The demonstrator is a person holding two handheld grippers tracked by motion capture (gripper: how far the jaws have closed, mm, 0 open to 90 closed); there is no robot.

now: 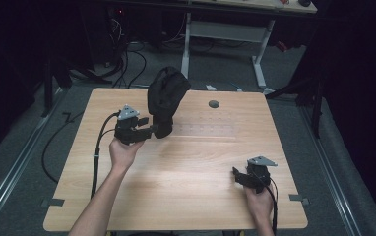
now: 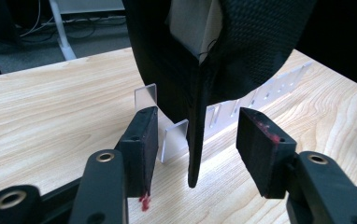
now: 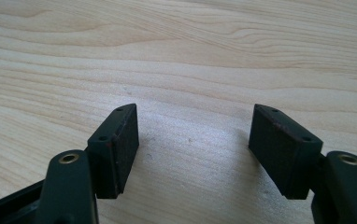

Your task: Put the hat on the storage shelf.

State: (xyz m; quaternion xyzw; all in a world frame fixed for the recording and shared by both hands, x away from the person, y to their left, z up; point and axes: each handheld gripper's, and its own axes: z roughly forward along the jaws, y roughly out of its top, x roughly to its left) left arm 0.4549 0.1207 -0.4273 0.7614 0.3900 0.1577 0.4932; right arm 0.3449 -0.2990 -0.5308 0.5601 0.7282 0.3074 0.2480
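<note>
A black cap (image 1: 166, 96) stands propped up at the table's (image 1: 191, 167) far middle, resting on a clear plastic stand (image 2: 174, 140). My left gripper (image 1: 151, 130) is right at the cap's lower edge. In the left gripper view the cap (image 2: 242, 51) hangs just ahead, and a thin black edge of it drops between the jaws of my left gripper (image 2: 197, 135). Neither pad touches that edge, and the jaws are open. My right gripper (image 1: 236, 174) rests near the front right corner, open over bare wood (image 3: 193, 135) with nothing between its pads.
A clear slotted strip (image 2: 270, 88) lies flat on the table to the right of the cap. A grey round plug (image 1: 213, 104) sits in the tabletop near the far edge. Behind the table stand a white desk frame (image 1: 260, 59) and floor cables (image 1: 127, 64).
</note>
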